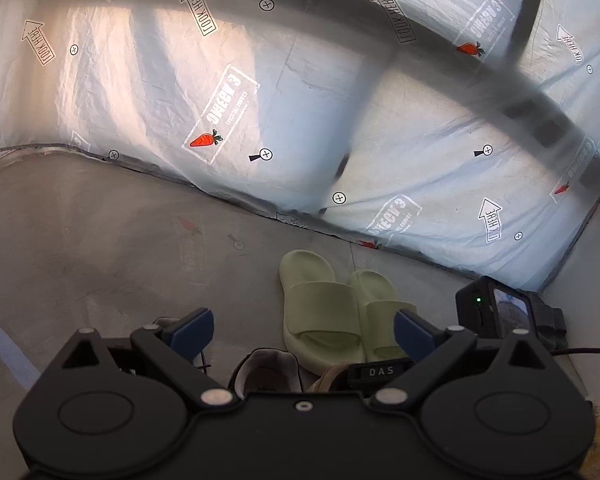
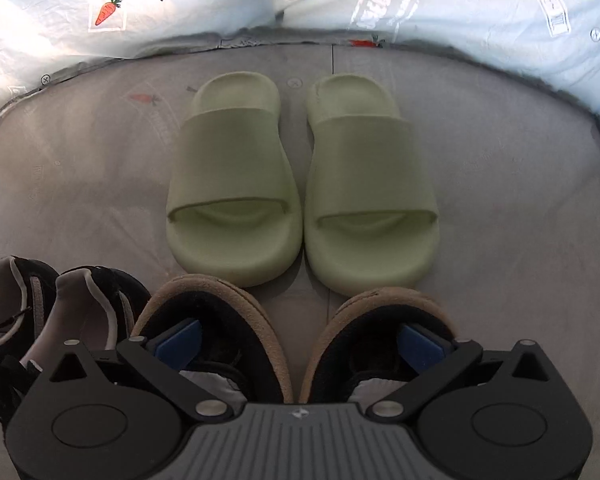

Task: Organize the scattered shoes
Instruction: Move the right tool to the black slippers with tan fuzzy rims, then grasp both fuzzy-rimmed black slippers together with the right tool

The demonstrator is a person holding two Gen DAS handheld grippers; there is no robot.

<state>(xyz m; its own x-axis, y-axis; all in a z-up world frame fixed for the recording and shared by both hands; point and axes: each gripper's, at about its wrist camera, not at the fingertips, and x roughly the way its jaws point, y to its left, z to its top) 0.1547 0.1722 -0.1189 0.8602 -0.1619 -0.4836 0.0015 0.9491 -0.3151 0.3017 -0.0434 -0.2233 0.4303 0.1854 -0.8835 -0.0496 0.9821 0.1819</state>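
Observation:
Two pale green slides (image 2: 236,176) (image 2: 370,184) lie side by side on the grey floor, toes toward the printed sheet. Nearer to me sit two tan-edged black sandals (image 2: 220,328) (image 2: 384,320), also side by side. A black and grey sneaker pair (image 2: 52,312) stands at the left. My right gripper (image 2: 300,342) hovers open over the sandals, holding nothing. In the left wrist view the green slides (image 1: 320,308) lie just ahead of my left gripper (image 1: 304,330), which is open and empty; a sneaker (image 1: 266,372) and a sandal edge (image 1: 328,378) show below it.
A white plastic sheet (image 1: 260,100) printed with carrots and arrows rises behind the shoes, with dark frame bars behind it. The other gripper's camera body (image 1: 496,308) and a cable sit at the right in the left wrist view. Bare grey floor (image 1: 100,240) spreads to the left.

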